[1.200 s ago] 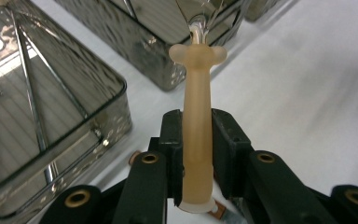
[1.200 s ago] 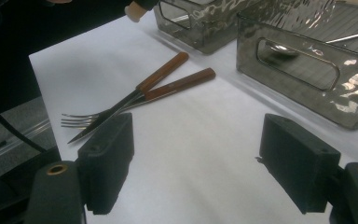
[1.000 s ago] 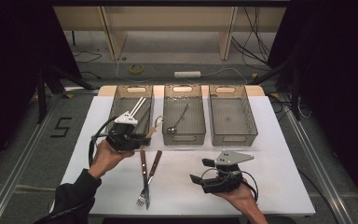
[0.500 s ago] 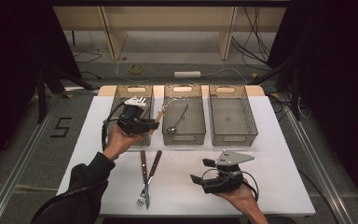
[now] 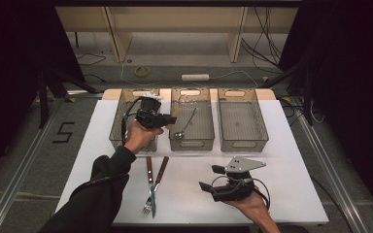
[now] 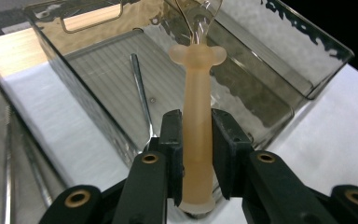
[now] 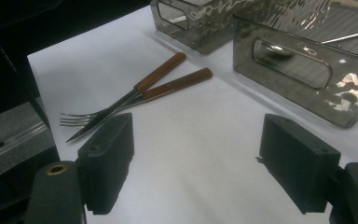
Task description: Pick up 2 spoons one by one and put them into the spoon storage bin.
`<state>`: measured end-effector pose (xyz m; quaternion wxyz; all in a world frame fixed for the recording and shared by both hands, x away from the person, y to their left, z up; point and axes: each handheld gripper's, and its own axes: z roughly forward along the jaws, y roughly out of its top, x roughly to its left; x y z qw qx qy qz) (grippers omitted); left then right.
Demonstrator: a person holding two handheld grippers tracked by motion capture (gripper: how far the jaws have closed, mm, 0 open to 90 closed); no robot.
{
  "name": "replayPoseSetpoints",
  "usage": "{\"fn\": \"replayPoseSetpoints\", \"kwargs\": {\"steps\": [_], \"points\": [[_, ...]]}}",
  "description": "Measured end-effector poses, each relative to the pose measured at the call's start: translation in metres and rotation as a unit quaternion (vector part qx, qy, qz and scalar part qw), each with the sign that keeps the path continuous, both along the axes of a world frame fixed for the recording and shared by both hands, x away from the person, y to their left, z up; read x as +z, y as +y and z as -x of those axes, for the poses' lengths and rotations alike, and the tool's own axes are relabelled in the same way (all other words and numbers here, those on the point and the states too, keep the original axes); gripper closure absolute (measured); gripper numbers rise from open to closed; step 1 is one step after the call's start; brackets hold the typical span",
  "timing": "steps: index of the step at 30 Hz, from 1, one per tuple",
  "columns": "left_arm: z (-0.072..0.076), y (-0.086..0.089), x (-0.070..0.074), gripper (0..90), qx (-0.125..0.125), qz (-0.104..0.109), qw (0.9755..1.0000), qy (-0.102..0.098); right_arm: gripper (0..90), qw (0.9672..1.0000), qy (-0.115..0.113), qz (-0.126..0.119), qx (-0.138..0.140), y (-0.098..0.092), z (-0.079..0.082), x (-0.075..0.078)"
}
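My left gripper [image 5: 166, 118] [image 6: 196, 135] is shut on the pale peach handle of a whisk [image 6: 196, 84] [image 5: 175, 114]. It hovers over the right side of the left bin [image 5: 119, 121]. The whisk's wire loops point toward the middle bin [image 6: 242, 79] [image 5: 205, 141], where a spoon [image 5: 185, 124] [image 6: 141, 93] lies on the floor. My right gripper [image 5: 211, 177] [image 7: 193, 163] rests low at the table's front right, open, with only white table between its jaws. A fork and a knife [image 5: 152, 187] [image 7: 135, 95] with brown handles lie crossed at the front centre.
Three smoky clear bins stand in a row at the back of the white table [image 5: 291, 145]; the right bin [image 5: 238, 121] holds nothing I can see. Dark floor and cables lie beyond the table's far edge.
My left hand carried the whisk away from the person and slightly right, from the front of the left bin to above the bins. The right gripper stayed still.
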<state>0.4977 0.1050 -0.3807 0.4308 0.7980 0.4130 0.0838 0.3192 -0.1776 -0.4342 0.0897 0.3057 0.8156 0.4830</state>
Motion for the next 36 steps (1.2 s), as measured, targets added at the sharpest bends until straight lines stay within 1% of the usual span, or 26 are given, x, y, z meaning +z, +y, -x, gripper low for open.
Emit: {"fn": "replayPoseSetpoints", "kwargs": {"steps": [5,9,11,14,18,20,24,25,26,31,35,36], "points": [[-0.010,-0.009,-0.004,74.6,0.006,-0.006,0.9999,0.005,27.1,1.0000,0.001,-0.002,-0.001,-0.002,0.000,0.000],[-0.017,-0.015,-0.010,74.6,0.011,-0.005,0.9998,0.016,27.1,1.0000,0.000,-0.002,-0.002,-0.003,-0.001,0.000],[-0.020,-0.019,-0.014,74.6,0.013,-0.007,0.9997,0.021,27.1,1.0000,0.001,-0.003,-0.003,-0.002,-0.001,0.000],[-0.023,-0.025,-0.018,74.5,0.013,-0.017,0.9994,0.025,27.1,1.0000,0.001,-0.003,-0.001,-0.001,0.000,0.000],[-0.027,-0.027,-0.021,74.4,0.019,-0.021,0.9991,0.031,27.1,1.0000,0.002,-0.002,0.000,-0.001,0.000,0.000],[-0.028,-0.026,-0.023,74.3,0.024,-0.020,0.9989,0.035,27.1,1.0000,0.002,-0.002,-0.001,-0.002,0.000,-0.001],[-0.030,-0.027,-0.027,74.2,0.026,-0.022,0.9986,0.042,27.1,1.0000,0.003,-0.001,0.000,-0.002,0.000,-0.001],[-0.030,-0.027,-0.027,74.2,0.024,-0.026,0.9985,0.043,27.1,1.0000,0.003,-0.002,0.000,-0.002,0.000,-0.001],[-0.030,-0.029,-0.028,74.2,0.024,-0.024,0.9984,0.045,27.1,1.0000,0.003,-0.002,0.000,-0.002,0.000,-0.001],[-0.031,-0.034,-0.031,74.1,0.017,-0.040,0.9977,0.052,27.1,1.0000,0.004,0.001,0.002,-0.001,0.000,-0.001],[-0.031,-0.037,-0.034,73.9,0.018,-0.043,0.9973,0.056,27.1,1.0000,0.005,-0.001,0.000,-0.002,0.000,-0.001],[-0.031,-0.038,-0.035,73.9,0.017,-0.048,0.9970,0.059,27.1,1.0000,0.005,-0.002,0.000,-0.002,0.000,-0.001]]}}
